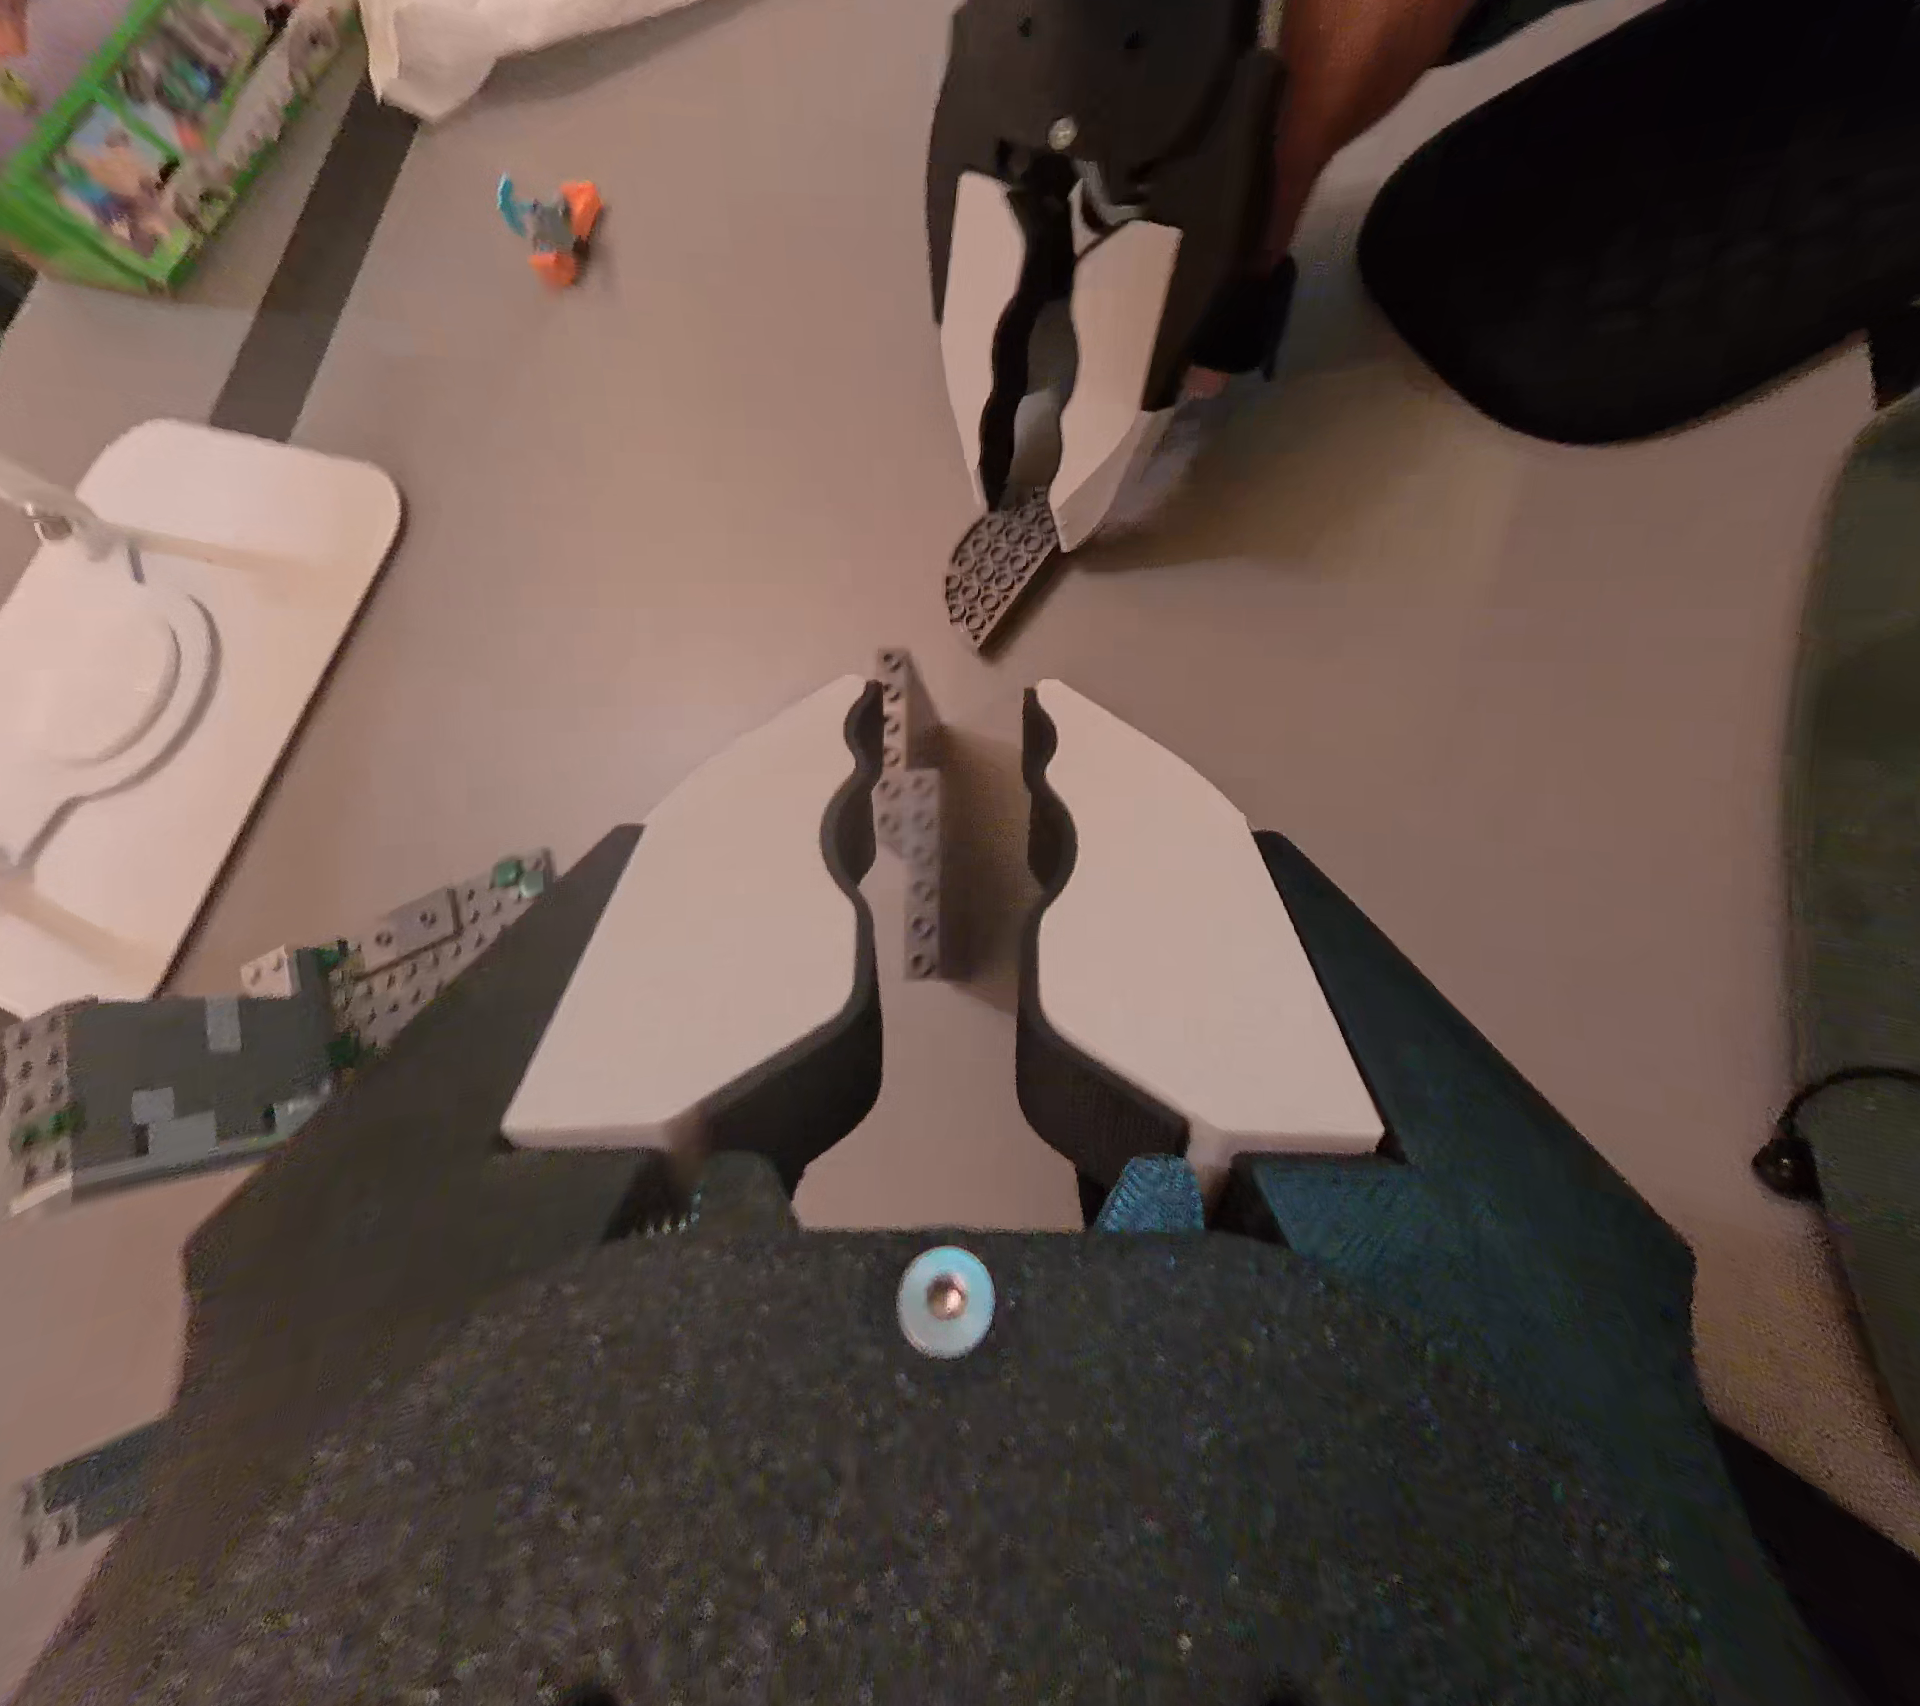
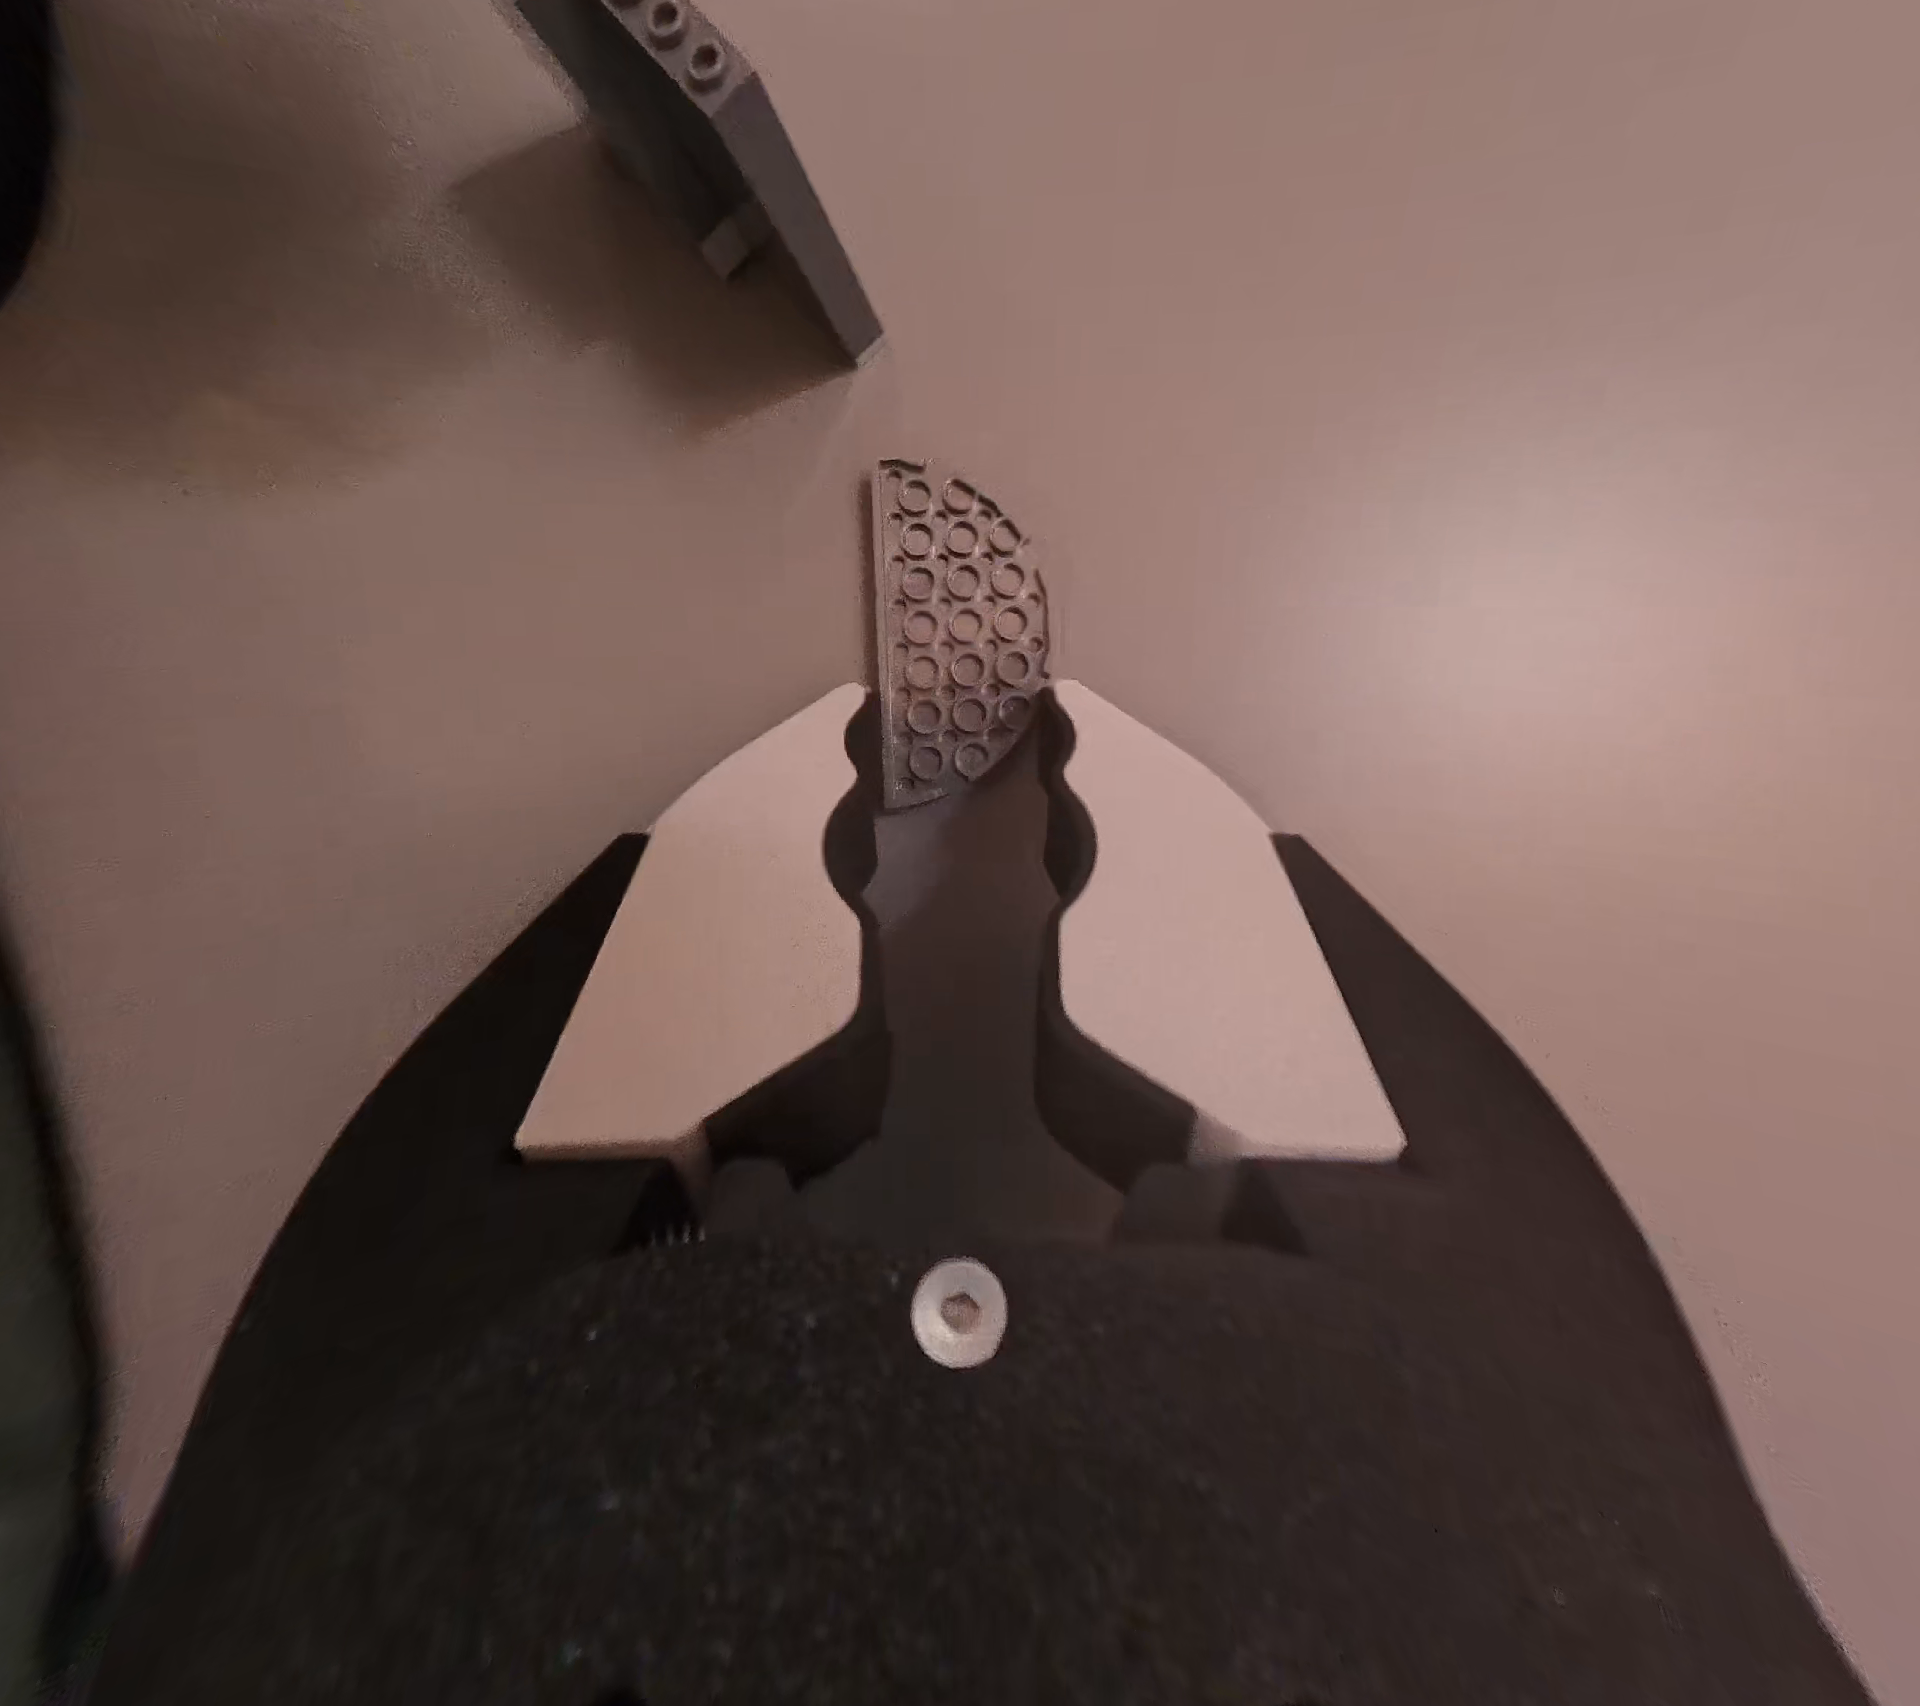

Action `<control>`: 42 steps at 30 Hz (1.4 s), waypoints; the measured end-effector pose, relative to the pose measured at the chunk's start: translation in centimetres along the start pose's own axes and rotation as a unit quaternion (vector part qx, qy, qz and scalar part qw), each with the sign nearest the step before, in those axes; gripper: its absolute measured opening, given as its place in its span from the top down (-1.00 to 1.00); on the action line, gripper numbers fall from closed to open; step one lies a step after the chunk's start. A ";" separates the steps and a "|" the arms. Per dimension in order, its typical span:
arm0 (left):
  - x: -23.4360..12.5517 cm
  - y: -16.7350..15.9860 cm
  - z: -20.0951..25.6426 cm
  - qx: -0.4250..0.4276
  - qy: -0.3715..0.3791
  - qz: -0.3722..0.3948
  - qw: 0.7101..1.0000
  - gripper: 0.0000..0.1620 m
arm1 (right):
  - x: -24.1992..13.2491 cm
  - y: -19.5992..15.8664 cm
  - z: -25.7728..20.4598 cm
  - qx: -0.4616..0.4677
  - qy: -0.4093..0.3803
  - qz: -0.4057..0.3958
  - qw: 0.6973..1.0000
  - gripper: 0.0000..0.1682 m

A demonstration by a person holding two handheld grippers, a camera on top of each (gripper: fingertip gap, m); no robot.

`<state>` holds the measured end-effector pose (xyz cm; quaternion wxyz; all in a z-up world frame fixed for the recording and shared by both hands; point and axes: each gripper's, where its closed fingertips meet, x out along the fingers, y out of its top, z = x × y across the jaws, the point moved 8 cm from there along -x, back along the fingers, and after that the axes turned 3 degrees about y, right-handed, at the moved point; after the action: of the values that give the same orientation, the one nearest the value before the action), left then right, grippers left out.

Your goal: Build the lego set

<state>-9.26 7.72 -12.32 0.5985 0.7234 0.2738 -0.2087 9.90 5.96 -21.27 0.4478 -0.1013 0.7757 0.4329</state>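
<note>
— Between the fingers of the left gripper [image 1: 951, 700] stands a long grey stepped wall piece [image 1: 912, 815], on edge, studs facing left. Is it held?

— I'd say not. The jaws stand fairly wide; the piece leans close to the left finger [image 1: 727, 908], with a clear gap to the right one. Whether it actually touches the left pad, I cannot tell. Its long axis runs straight away from the gripper, near to far.

— And the right gripper [image 2: 956, 690]?

— Narrowed onto a dark half-round plate [image 2: 961, 633], pinched at its near end. The plate juts forward past the fingertips, underside holes showing, straight edge to the left.

— How do the two parts lie to each other?

— From the left wrist view, the plate [image 1: 1003, 560] sits just beyond the far end of the wall piece and slightly right, apart from it. From the right wrist view, the wall piece [image 2: 665, 87] lies far and left, angled across the table [image 2: 1455, 306].

— So the coming move?

— Probably bringing the plate leftward to the wall piece; the right gripper is the nearer carrier. The partly built grey model [image 1: 208, 1064] waits near left, well apart.
</note>
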 end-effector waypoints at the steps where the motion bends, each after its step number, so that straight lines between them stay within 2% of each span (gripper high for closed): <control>1: 0.0 0.4 0.7 0.012 -0.001 0.009 1.000 0.70 | -0.3 -0.2 0.0 0.023 0.038 -0.004 0.999 0.67; 4: 0.8 1.3 3.5 0.070 -0.011 0.023 0.997 0.69 | -1.6 -0.6 -1.2 0.114 0.205 0.004 0.972 0.67; 6: 2.1 1.4 5.6 0.116 -0.024 0.010 0.993 0.65 | -2.3 -0.6 -2.2 0.141 0.268 -0.012 0.953 0.67; 9: 3.6 1.2 7.5 0.173 -0.033 -0.005 0.984 0.62 | -3.2 -0.6 -3.9 0.144 0.317 -0.035 0.937 0.67; 14: 3.8 1.5 8.7 0.181 -0.051 0.012 0.982 0.87 | -4.5 -0.2 -5.7 0.131 0.354 -0.033 0.926 0.66; 15: 3.6 1.6 8.6 0.167 -0.054 0.022 0.984 0.93 | -4.8 -0.1 -5.8 0.119 0.355 -0.016 0.927 0.66; 16: 3.3 1.6 8.5 0.141 -0.071 0.036 0.987 0.95 | -5.3 0.0 -5.7 0.107 0.362 0.016 0.926 0.76; 17: 3.0 1.7 8.1 0.105 -0.080 0.055 0.990 0.95 | -5.9 0.2 -5.6 0.090 0.370 0.056 0.923 0.74; 19: 2.3 1.4 7.3 0.024 -0.111 0.100 0.988 0.95 | -7.2 0.4 -5.4 0.030 0.354 0.147 0.923 0.56; 20: 2.0 1.3 6.9 -0.030 -0.140 0.126 0.982 0.95 | -7.8 0.3 -5.4 -0.012 0.319 0.192 0.928 0.48; 21: 1.6 1.3 6.5 -0.091 -0.179 0.155 0.967 0.95 | -8.2 0.1 -5.7 -0.061 0.281 0.233 0.929 0.45; 24: 1.0 1.3 5.6 -0.243 -0.289 0.253 0.891 0.95 | -8.5 -0.1 -7.5 -0.150 0.193 0.338 0.909 0.47; 27: 1.6 1.0 5.2 -0.328 -0.352 0.289 0.827 0.95 | -8.1 0.4 -9.5 -0.187 0.147 0.384 0.892 0.58; 29: 2.2 0.9 5.6 -0.347 -0.379 0.293 0.806 0.95 | -8.3 1.0 -10.2 -0.181 0.153 0.404 0.884 0.70; 30: 2.3 1.0 5.7 -0.354 -0.384 0.296 0.799 0.95 | -8.3 1.2 -10.1 -0.165 0.160 0.400 0.887 0.82; 31: 2.3 0.9 5.6 -0.359 -0.379 0.299 0.799 0.95 | -8.4 1.3 -9.9 -0.146 0.172 0.390 0.893 0.84; 34: 2.4 0.6 5.5 -0.336 -0.339 0.276 0.834 0.92 | -8.0 1.2 -9.5 -0.080 0.193 0.349 0.914 0.92; 39: 1.4 0.7 5.2 -0.219 -0.190 0.211 0.933 0.80 | -7.2 0.3 -8.6 0.031 0.187 0.278 0.941 0.95; 42: 1.6 1.0 6.1 -0.129 -0.134 0.150 0.971 0.79 | -7.2 0.3 -9.0 0.079 0.201 0.270 0.938 0.95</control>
<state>-7.21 1.84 -13.76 0.7422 0.6385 0.1038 -0.1749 8.48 -2.39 -13.45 0.1557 0.0631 0.8793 0.4457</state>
